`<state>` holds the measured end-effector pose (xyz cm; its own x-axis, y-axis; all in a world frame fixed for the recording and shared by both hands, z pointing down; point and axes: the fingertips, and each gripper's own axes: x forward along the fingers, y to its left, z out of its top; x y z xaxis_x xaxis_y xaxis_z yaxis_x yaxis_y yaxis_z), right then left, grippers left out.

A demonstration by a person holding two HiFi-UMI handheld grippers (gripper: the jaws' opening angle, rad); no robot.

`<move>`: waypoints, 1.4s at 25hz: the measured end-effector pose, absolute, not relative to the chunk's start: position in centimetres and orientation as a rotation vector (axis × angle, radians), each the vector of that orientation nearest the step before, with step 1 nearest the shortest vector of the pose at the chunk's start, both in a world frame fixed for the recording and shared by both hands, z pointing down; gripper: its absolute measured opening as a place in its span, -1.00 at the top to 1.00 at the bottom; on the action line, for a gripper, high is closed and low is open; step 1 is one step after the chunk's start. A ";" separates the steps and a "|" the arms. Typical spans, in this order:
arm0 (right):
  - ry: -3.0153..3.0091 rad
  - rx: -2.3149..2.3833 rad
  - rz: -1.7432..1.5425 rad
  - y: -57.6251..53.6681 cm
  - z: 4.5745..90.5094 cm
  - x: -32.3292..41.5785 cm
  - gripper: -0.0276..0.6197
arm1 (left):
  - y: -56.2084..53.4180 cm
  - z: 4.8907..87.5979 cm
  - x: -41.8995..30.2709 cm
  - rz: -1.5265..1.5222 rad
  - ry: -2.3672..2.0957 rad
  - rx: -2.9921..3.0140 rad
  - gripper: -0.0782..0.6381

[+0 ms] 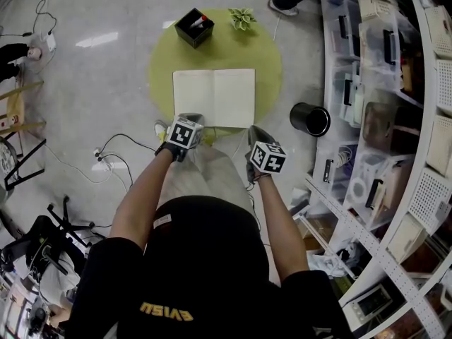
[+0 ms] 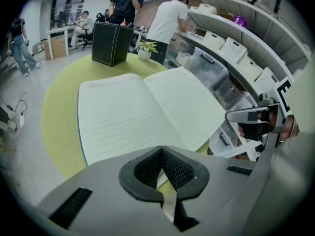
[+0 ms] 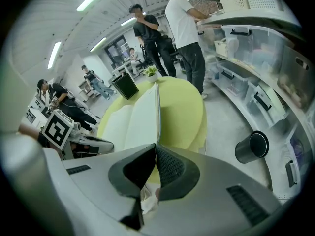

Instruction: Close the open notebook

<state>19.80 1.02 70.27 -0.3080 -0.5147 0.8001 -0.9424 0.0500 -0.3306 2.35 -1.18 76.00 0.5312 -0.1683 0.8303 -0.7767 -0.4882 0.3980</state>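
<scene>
The open notebook lies on the round green surface. The right gripper seems to pinch the notebook's right edge. I think it should swing that side over to the left. The left gripper, pressed together, sits at the notebook's near edge. Shelves stand right of the notebook, and a black box sits behind it.

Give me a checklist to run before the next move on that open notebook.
1. Notebook open, flat on the round table: ok.
2. Right gripper lined up with the notebook's right edge: ok.
3. Right gripper's hold on that edge: cannot tell; jaws together.
4. Left page free to fold onto: not ok; left gripper, shut, sits over its near edge.
5. Black box and plant clear of the notebook: ok.
</scene>
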 end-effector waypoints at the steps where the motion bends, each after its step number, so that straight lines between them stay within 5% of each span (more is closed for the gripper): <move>1: -1.864 1.460 1.186 1.1 70.2 19.8 0.89 | -1.1 76.0 2.3 0.953 -0.767 1.955 0.74; 35: -1.865 1.500 1.154 1.5 65.7 16.3 0.89 | -1.5 74.9 -1.0 0.888 -0.759 1.953 0.74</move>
